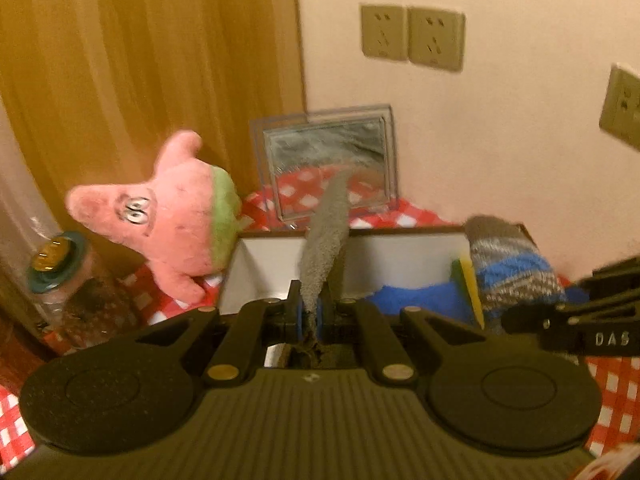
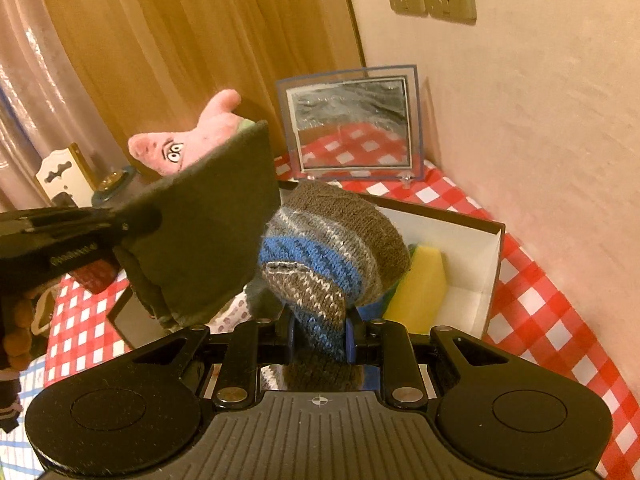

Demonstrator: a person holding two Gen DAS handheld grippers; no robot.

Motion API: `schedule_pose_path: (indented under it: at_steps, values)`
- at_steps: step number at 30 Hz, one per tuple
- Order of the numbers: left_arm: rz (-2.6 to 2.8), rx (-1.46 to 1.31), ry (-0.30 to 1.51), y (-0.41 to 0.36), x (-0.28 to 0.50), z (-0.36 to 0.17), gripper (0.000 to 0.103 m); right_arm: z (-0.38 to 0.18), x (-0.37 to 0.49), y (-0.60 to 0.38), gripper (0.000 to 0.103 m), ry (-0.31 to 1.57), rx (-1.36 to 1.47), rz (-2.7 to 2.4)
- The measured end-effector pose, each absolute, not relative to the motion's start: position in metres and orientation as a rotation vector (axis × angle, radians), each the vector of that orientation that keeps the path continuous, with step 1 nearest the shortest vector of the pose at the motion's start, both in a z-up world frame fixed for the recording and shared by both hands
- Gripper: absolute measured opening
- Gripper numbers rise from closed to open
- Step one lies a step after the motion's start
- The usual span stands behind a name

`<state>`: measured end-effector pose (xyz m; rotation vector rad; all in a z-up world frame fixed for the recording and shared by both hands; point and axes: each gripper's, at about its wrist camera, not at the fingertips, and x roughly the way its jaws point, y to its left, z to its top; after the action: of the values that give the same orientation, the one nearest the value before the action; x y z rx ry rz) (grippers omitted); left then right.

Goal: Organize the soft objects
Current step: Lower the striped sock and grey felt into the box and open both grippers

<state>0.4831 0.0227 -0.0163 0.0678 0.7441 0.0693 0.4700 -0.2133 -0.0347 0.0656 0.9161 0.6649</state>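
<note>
My left gripper (image 1: 310,308) is shut on a grey cloth (image 1: 324,236) that stands up edge-on between the pads, over the near wall of an open white box (image 1: 272,256). From the right wrist the same grey cloth (image 2: 208,232) hangs as a broad flap from the left gripper (image 2: 132,220). My right gripper (image 2: 320,336) is shut on a grey, blue and white striped knit sock (image 2: 332,240), held above the box (image 2: 480,264). Inside the box lie a yellow sponge (image 2: 424,288) and a blue cloth (image 1: 420,298). A pink starfish plush (image 1: 176,216) leans just left of the box.
A clear acrylic frame (image 1: 328,164) stands behind the box against the wall, on a red-and-white checked tablecloth (image 2: 540,300). A lidded jar (image 1: 56,264) sits at the far left by a wooden panel (image 1: 160,60). Wall sockets (image 1: 412,38) are above.
</note>
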Motion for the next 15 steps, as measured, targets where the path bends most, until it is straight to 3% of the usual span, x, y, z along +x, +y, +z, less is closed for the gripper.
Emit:
schedule_pose_path:
  at_steps: [5,15]
  values:
    - [0.017,0.063,0.824,0.017,0.491,-0.039,0.032,-0.042,0.476,-0.210,0.023,0.934,0.057,0.665]
    - [0.015,0.042,0.861,0.027,0.490,-0.042,0.033,-0.054,0.477,-0.205,0.023,0.970,0.026,0.668]
